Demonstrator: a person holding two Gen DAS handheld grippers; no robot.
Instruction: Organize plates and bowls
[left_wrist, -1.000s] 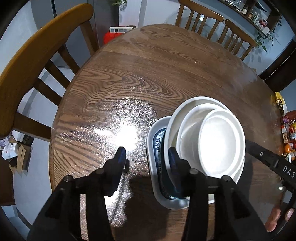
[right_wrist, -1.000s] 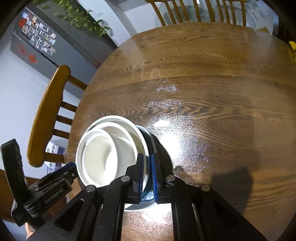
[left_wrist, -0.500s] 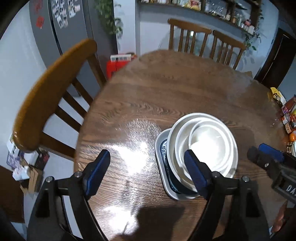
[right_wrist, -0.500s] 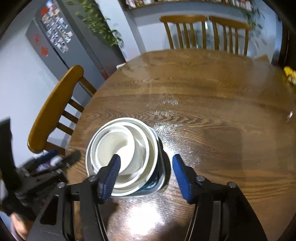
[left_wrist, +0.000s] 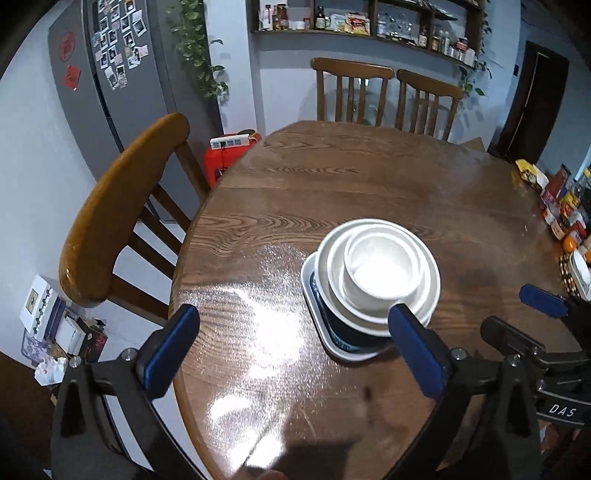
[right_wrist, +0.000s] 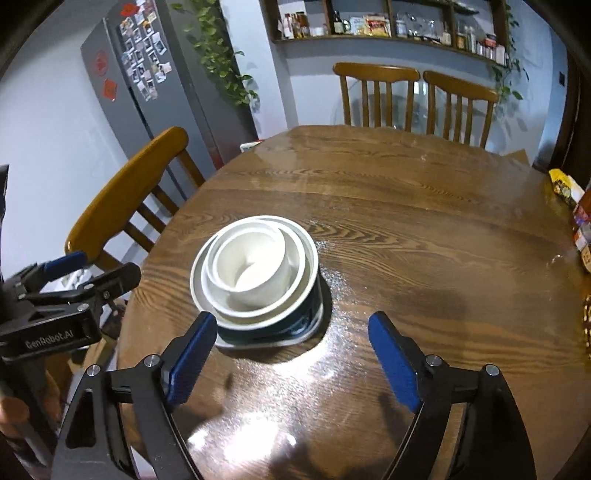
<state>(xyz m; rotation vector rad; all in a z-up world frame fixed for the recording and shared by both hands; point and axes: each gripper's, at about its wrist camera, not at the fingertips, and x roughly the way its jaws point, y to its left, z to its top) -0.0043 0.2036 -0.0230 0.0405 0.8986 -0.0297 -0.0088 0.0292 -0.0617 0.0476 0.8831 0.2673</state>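
Observation:
Nested white bowls (left_wrist: 376, 273) sit in a dark blue dish on a white squarish plate (left_wrist: 314, 299), at the near middle of the round wooden table (left_wrist: 332, 184). My left gripper (left_wrist: 291, 325) hangs above the table in front of the stack, jaws opening wide, with only tabletop between them. In the right wrist view, the bowls (right_wrist: 255, 266) and plate (right_wrist: 306, 334) lie just beyond my right gripper (right_wrist: 291, 325), whose jaws are opening with nothing in them. Each gripper shows in the other's view: the right one (left_wrist: 517, 314) and the left one (right_wrist: 99, 267).
A wooden chair (left_wrist: 122, 221) stands at the table's left edge and two more chairs (left_wrist: 388, 96) at the far side. Jars and packets (left_wrist: 565, 210) crowd the table's right edge. A grey fridge (left_wrist: 110, 81) stands behind the left chair.
Both grippers let go of the plate's edges, opened wide and drew back and up from the stack. The stack stays where it was on the table.

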